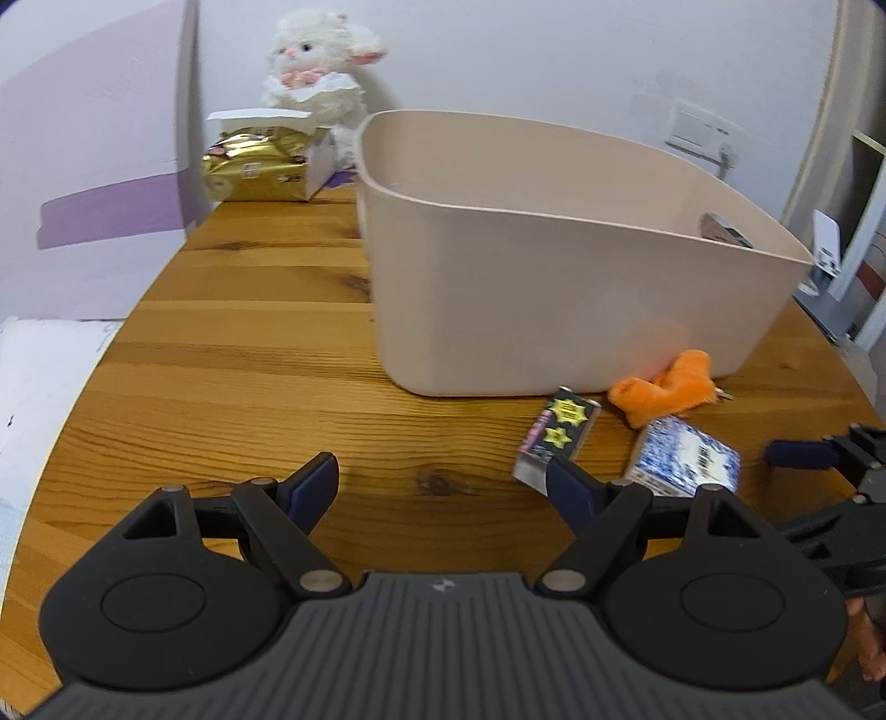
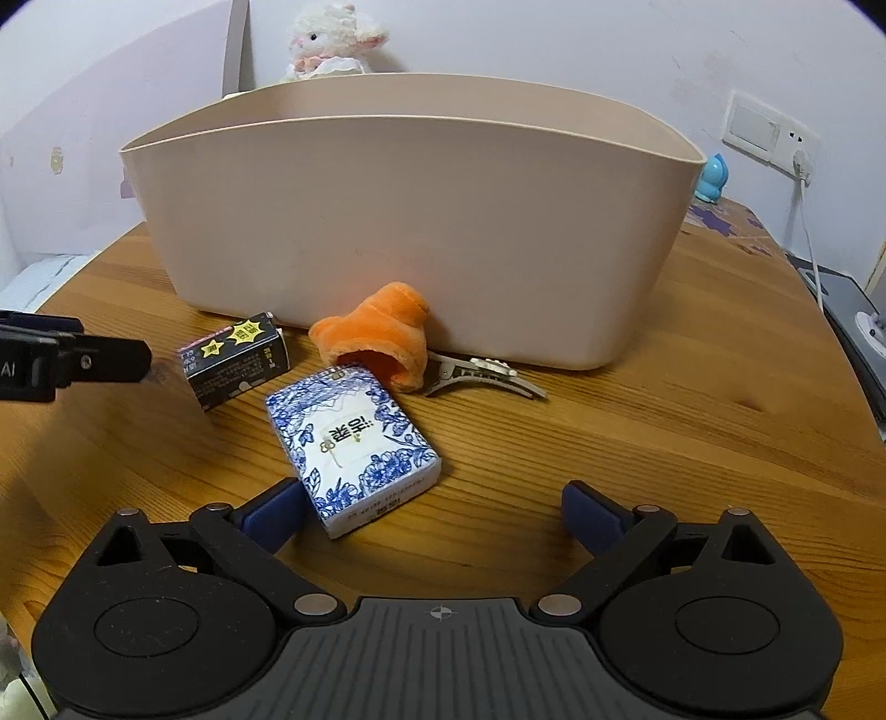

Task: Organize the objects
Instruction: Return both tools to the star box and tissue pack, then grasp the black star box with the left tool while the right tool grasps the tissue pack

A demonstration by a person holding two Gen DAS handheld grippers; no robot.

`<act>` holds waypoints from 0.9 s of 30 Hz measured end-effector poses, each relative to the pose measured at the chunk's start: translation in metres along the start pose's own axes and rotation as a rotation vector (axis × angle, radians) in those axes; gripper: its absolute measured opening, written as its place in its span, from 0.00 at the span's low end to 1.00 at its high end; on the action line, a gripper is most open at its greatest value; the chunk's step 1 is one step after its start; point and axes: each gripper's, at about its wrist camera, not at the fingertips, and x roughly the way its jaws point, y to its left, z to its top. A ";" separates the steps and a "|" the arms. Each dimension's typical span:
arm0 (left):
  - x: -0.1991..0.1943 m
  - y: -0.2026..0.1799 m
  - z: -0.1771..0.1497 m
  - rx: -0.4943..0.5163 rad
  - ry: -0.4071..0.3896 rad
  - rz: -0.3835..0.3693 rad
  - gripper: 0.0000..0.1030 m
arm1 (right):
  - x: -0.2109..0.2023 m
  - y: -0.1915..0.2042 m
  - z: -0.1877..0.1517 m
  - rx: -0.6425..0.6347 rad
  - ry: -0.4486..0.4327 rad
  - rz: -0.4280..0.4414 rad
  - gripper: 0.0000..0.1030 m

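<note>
Right wrist view: wooden table (image 2: 637, 443) fills the frame w/ a beige bin (image 2: 410, 232) at centre. Against the bin's near wall, lower centre: orange plush toy (image 2: 382, 332), a metal hair clip (image 2: 487, 374) just right of it, black box w/ yellow stars (image 2: 235, 360) to the left. A blue-and-white tissue pack (image 2: 351, 448) lies nearest, touching the left blue pad (image 2: 277, 518) of the right gripper (image 2: 437, 515), spread wide, holding nothing. Left gripper (image 1: 443, 487), bottom of its own view, also wide open & empty. White plush lamb (image 2: 332, 39) at top, behind the bin.
</note>
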 end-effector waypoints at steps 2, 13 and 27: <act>0.002 -0.003 0.000 0.008 0.005 -0.015 0.81 | 0.001 0.000 0.001 -0.002 -0.001 0.000 0.94; 0.040 -0.030 -0.003 0.079 0.015 -0.057 0.78 | -0.009 0.001 -0.007 -0.031 -0.022 0.006 0.83; 0.036 -0.050 -0.008 0.238 -0.007 -0.124 0.24 | -0.019 0.012 0.005 -0.066 -0.023 0.065 0.44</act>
